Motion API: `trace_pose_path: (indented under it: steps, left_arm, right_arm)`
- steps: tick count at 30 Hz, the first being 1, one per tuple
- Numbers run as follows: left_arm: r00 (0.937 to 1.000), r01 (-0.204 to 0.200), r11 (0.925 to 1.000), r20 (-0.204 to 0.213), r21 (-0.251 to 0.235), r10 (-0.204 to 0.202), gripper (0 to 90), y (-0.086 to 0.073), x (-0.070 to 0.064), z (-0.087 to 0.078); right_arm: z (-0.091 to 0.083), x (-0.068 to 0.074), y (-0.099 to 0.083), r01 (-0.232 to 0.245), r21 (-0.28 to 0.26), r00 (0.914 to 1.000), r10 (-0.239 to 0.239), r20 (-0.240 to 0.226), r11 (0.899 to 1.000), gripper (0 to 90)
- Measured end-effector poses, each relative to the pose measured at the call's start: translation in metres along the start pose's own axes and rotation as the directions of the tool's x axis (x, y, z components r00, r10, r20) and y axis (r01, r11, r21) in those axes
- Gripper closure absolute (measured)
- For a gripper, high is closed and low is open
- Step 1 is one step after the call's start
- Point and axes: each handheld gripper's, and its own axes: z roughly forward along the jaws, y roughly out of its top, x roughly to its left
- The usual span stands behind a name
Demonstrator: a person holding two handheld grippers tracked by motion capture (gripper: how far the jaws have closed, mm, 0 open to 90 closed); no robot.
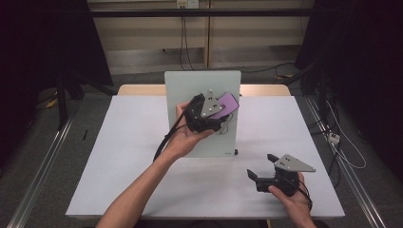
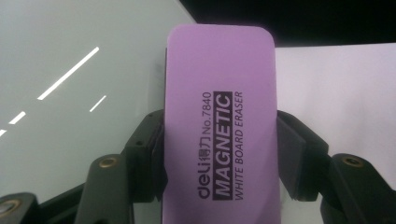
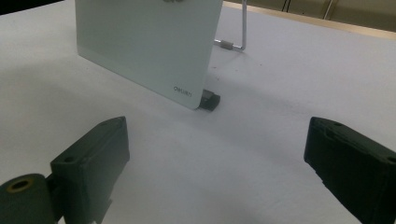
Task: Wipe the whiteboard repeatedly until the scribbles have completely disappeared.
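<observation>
My left forearm reaches forward and up, the hand cupping my left gripper (image 1: pixel 215 110) from beneath, its jaws pressed in from both sides. My right hand (image 1: pixel 291 202) sits low near me, my right gripper (image 1: pixel 260 167) with jaws spread wide

Wide-apart right tongs (image 3: pixel 217 168) over white table (image 3: pixel 243 154), near propped whiteboard (image 3: pixel 149 42).

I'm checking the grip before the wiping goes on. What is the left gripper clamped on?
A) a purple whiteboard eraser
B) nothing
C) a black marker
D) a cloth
A: the left gripper has its jaws pressed against both sides of the purple eraser, beside the whiteboard.
</observation>
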Motion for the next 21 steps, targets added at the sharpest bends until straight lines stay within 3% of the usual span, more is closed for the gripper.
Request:
trace_pose_path:
  steps: [9,14,21]
  left_arm:
    - [0.999,0.034,0.9989,-0.028,-0.031,-0.035,41.2,0.011,0.022,-0.011]
    - [0.9993,0.022,0.9993,-0.029,-0.029,-0.023,41.2,0.009,0.015,-0.007]
    - [0.9999,0.003,1.0,0.016,0.006,-0.004,41.2,-0.002,-0.005,0.005]
  right_arm:
    - [0.0,0.0,0.0,0.001,0.001,1.0,-0.001,-0.002,1.0,6.5]
    - [0.0,0.0,0.0,0.002,0.002,1.0,-0.002,-0.005,1.0,6.6]
    - [0.0,0.001,0.0,0.004,0.003,1.0,-0.004,-0.004,1.0,6.6]
